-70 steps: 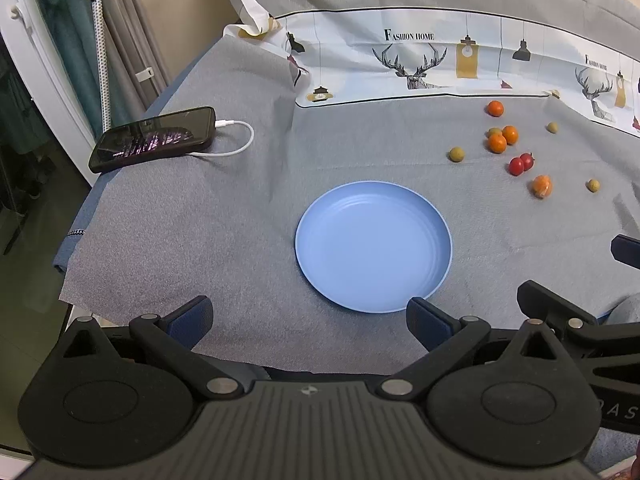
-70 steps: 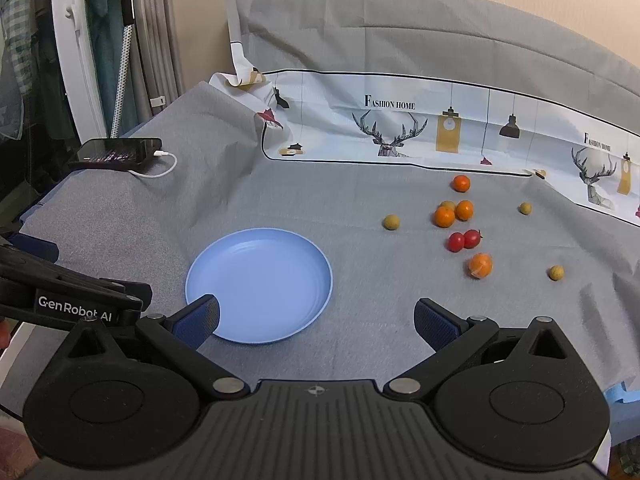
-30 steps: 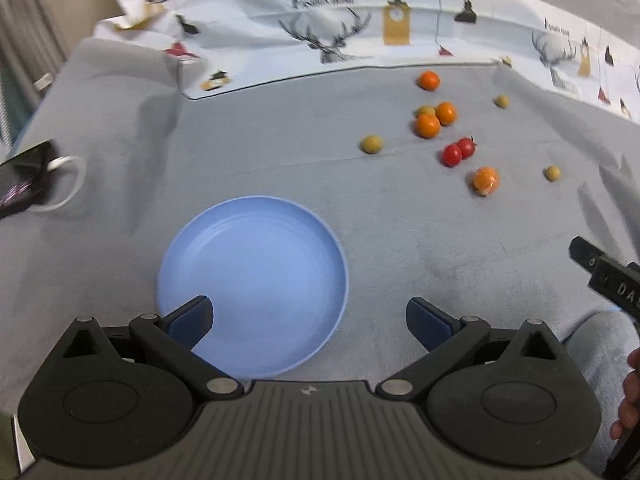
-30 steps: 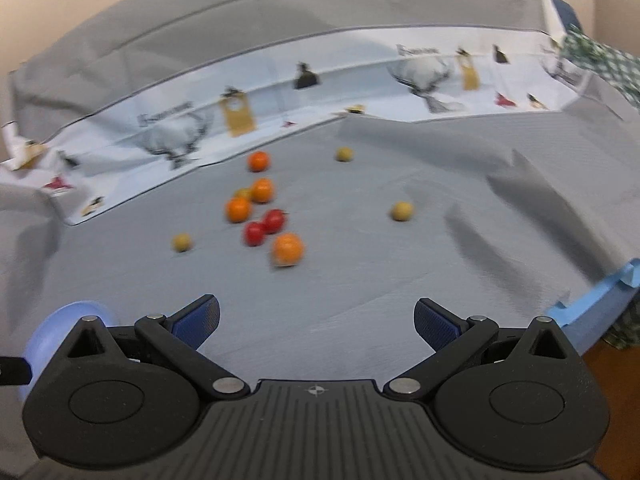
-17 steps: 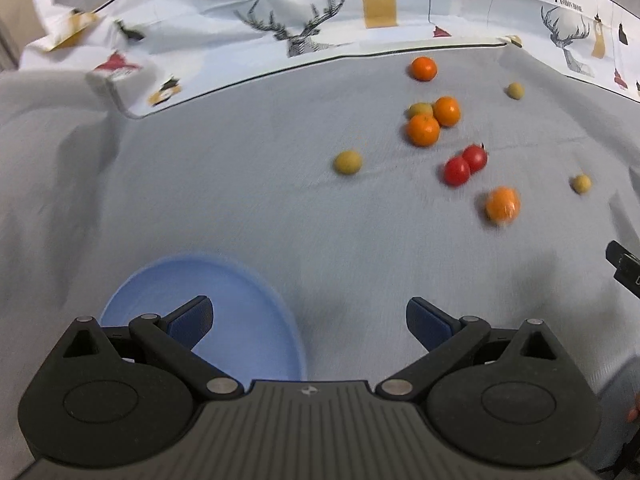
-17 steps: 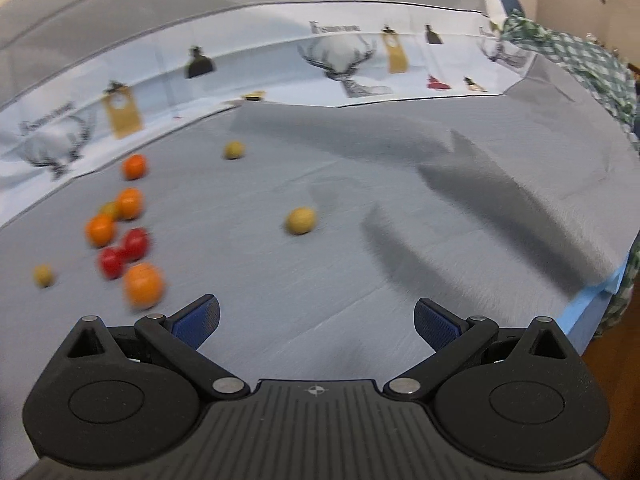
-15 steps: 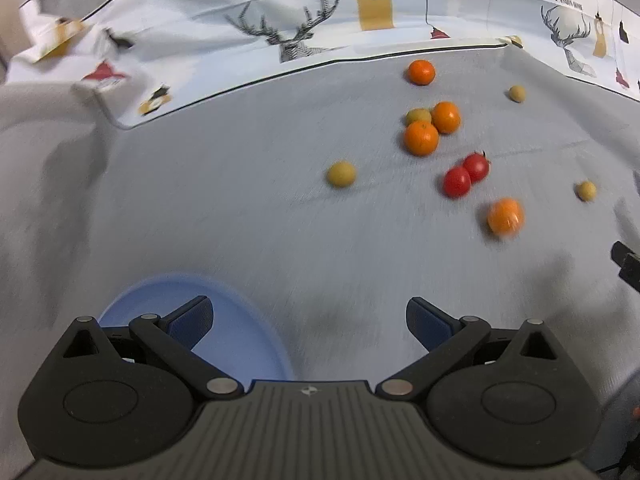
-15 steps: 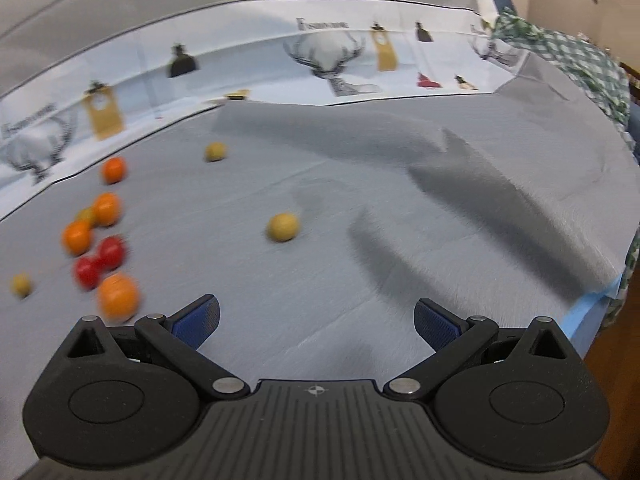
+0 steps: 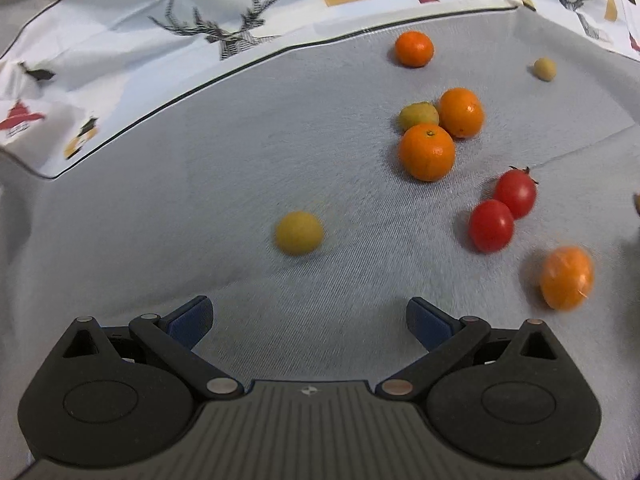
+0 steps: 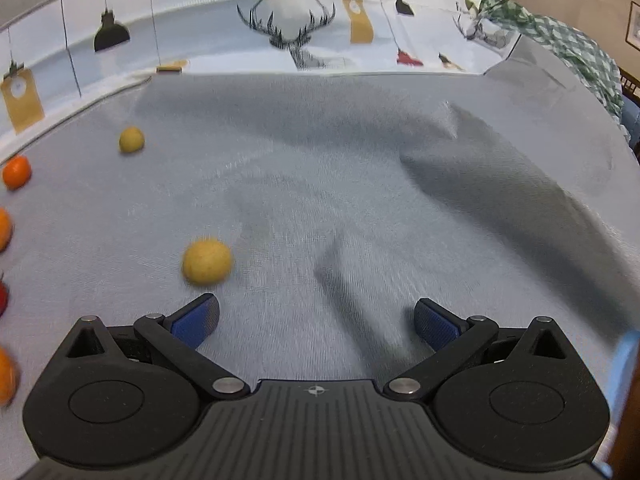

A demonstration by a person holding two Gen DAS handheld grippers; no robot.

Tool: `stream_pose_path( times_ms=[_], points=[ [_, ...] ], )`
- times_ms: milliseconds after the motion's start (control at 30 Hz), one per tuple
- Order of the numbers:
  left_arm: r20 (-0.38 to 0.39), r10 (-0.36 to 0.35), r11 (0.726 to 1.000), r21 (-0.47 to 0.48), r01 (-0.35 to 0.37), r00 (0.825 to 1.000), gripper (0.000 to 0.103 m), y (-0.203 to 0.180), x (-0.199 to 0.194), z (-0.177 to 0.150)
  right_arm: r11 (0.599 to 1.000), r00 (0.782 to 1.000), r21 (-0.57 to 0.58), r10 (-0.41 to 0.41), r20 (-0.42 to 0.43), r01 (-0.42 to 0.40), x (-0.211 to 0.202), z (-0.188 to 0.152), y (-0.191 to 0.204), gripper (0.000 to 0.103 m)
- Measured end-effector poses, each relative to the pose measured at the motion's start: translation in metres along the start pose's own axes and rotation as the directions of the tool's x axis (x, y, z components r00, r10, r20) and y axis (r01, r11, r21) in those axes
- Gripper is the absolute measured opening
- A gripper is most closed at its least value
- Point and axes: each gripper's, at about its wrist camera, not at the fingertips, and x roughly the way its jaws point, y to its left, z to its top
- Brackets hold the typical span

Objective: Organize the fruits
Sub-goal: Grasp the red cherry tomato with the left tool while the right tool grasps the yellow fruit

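The left gripper (image 9: 308,314) is spread wide and empty above the grey cloth (image 9: 200,184), with a small yellow fruit (image 9: 299,233) just beyond its fingers; three oranges (image 9: 427,152), two cherry tomatoes (image 9: 491,225) and a blurred orange (image 9: 566,277) lie to the right. The right gripper (image 10: 316,316) is likewise released and holds nothing, a yellow fruit (image 10: 207,261) lying just beyond its left finger

Both the left tongs (image 9: 308,316) and right tongs (image 10: 316,318) hover low, jaws spread wide, holding nothing.
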Motion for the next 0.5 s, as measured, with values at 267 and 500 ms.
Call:
stream_pose_path(
  times_ms=[267,500],
  points=[
    [0.055,-0.06,0.998,0.001,0.06,0.997,0.103,-0.006,0.014,0.022,1.0,1.0,0.006,0.003,0.026,-0.003,0.008,0.007,0.003,0.103],
    [0.075,-0.164,0.984,0.087,0.158,0.984,0.103,-0.016,0.006,0.031,0.995,0.997,-0.072,0.073,0.036,-0.071,0.004,0.006,0.021,0.103]
  ],
)
